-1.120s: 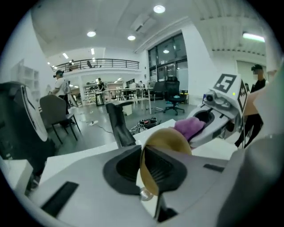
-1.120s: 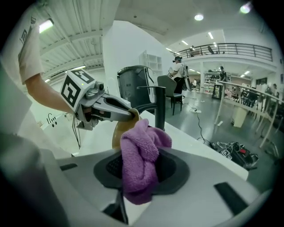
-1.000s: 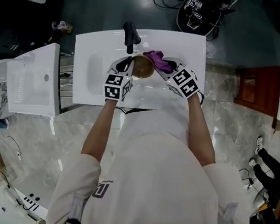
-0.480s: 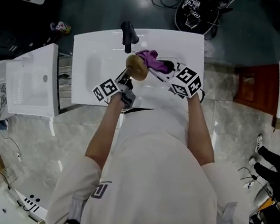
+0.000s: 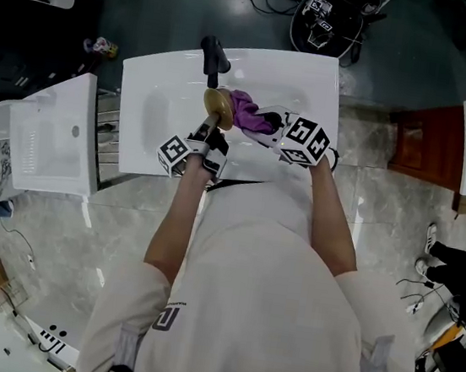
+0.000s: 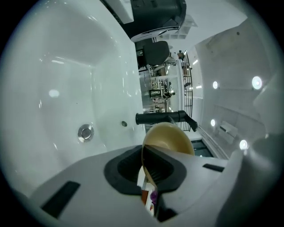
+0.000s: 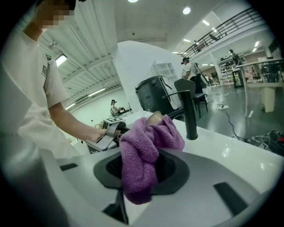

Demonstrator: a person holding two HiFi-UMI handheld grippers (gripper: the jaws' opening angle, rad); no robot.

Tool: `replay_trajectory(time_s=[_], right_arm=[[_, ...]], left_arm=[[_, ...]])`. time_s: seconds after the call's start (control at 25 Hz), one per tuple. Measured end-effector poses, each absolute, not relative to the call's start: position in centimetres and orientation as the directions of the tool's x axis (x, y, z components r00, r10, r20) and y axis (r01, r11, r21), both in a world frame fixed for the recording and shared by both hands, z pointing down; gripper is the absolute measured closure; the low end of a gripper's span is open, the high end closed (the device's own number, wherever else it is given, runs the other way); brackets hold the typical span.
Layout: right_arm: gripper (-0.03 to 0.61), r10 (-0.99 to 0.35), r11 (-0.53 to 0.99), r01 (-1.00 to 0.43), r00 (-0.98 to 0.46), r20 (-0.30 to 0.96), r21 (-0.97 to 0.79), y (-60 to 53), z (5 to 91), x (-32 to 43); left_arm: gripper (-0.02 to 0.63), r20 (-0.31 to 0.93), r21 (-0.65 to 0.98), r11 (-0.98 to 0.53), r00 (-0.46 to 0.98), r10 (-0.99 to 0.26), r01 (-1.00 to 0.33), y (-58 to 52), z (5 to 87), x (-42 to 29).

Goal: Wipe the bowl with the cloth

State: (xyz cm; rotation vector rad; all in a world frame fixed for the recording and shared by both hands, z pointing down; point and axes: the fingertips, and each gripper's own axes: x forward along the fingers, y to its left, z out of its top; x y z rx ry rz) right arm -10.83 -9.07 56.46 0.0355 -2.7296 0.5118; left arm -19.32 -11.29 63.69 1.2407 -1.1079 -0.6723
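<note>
A tan bowl (image 5: 219, 101) is held on edge over the white sink (image 5: 153, 111), just in front of the black faucet (image 5: 213, 55). My left gripper (image 5: 210, 127) has the bowl's rim (image 6: 145, 159) between its jaws, which are still closing on it; the bowl's tan underside (image 6: 171, 137) faces the faucet (image 6: 162, 117). My right gripper (image 5: 273, 128) is shut on a purple cloth (image 5: 249, 113), which lies against the bowl's right side. In the right gripper view the cloth (image 7: 144, 150) bulges out of the jaws and covers most of the bowl (image 7: 153, 117).
The basin's drain (image 6: 85, 132) lies low to the left of the bowl. The faucet (image 7: 188, 111) stands close behind the cloth. A second white sink unit (image 5: 53, 127) stands on the left, a red-brown cabinet (image 5: 421, 146) on the right, and cables (image 5: 332, 15) lie beyond.
My left gripper has swung round and tipped the bowl up on edge, closer to the faucet. The right gripper has followed with the cloth, which stays against the bowl.
</note>
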Motion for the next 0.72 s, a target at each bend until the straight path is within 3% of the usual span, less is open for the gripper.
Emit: replay_trajectory(time_s=[0.12,0.36,0.56,0.72], right_arm=[[0.47,0.105,0.939,-0.045,-0.906,0.41,-0.34,-7.6,57.7,-11.1],[0.469,0.147,0.944,-0.009,-0.884,0.444,-0.33,-6.1,59.3,-12.3],[0.469,0.052,0.965,-0.079,-0.876,0.48,-0.248,-7.1,60.1,-12.0],[0.469,-0.058,0.984,-0.136,-0.862,0.503,-0.119,-8.4,59.6,-12.2]], left_arm=[[0.598,0.253,0.967,0.223,0.394,-0.884,-0.12,-11.2,63.6,-19.1],[0.598,0.062,0.998,0.065,0.536,-0.842,-0.014,-11.9,59.3,-16.2],[0.598,-0.079,0.996,-0.035,0.694,-0.716,0.078,-10.6,56.8,-12.7],[0.597,-0.079,0.997,-0.063,0.76,-0.645,0.051,-9.5,56.2,-12.1]])
